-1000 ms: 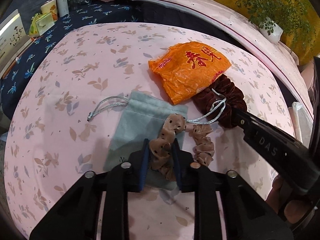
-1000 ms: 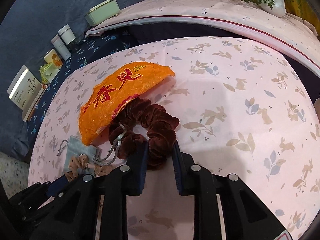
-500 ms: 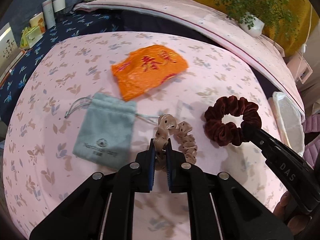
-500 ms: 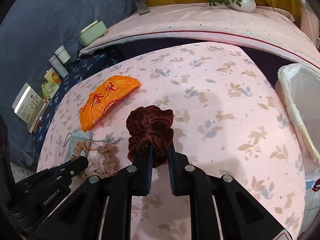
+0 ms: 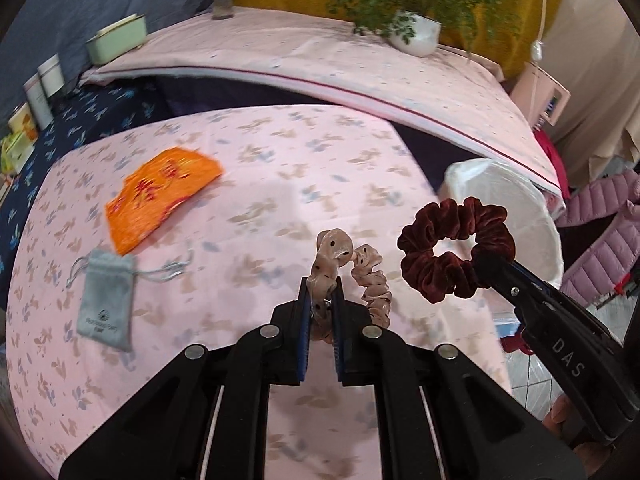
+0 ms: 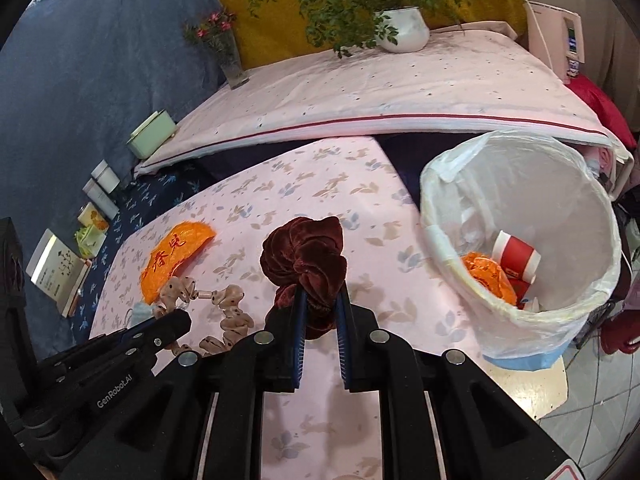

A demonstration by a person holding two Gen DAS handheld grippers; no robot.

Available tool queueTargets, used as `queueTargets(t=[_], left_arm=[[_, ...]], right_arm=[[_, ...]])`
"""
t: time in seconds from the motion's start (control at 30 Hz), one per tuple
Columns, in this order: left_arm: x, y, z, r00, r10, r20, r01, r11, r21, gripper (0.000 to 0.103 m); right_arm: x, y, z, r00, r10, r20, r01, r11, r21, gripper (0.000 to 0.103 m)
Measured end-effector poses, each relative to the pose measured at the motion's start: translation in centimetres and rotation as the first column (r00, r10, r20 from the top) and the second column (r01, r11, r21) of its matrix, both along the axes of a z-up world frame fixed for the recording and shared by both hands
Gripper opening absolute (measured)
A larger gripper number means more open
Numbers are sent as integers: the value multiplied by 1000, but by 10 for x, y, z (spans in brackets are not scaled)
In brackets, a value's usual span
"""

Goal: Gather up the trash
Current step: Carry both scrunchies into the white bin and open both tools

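Note:
My left gripper is shut on a beige dotted scrunchie and holds it above the pink table. My right gripper is shut on a dark red velvet scrunchie, also lifted; it shows in the left wrist view too. The beige scrunchie shows in the right wrist view. An orange snack wrapper and a grey drawstring pouch lie on the table at the left. A white-lined trash bin stands off the table's right edge, holding a red cup and orange wrapper.
A raised pink-covered bench runs behind the table with a potted plant and a flower vase. A green box, jars and books sit on a dark blue cloth at the left. Tiled floor shows at the right.
Both grippers have lifted their scrunchies off the table and swung right toward the bin. The wrapper and pouch stayed on the table, now farther left.

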State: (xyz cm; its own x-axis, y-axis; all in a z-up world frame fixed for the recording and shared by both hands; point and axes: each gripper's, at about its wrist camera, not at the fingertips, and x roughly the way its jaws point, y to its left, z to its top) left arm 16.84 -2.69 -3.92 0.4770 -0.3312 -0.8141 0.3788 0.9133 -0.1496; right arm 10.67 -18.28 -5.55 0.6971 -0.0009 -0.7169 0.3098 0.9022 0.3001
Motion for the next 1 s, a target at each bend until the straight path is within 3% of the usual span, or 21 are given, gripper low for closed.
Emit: queueTargets(t=[0.57,1.0], left_arm=[[-25,-134,23,978,-201,51,199,979,35,9],[-20,-202,23,959,-280,41,279,960,25,10]], right_arm=[[-56,-116,10,978,-202,41,202,979,17,13],[-63,-168,7,958,-283,44,283,959,14,13]])
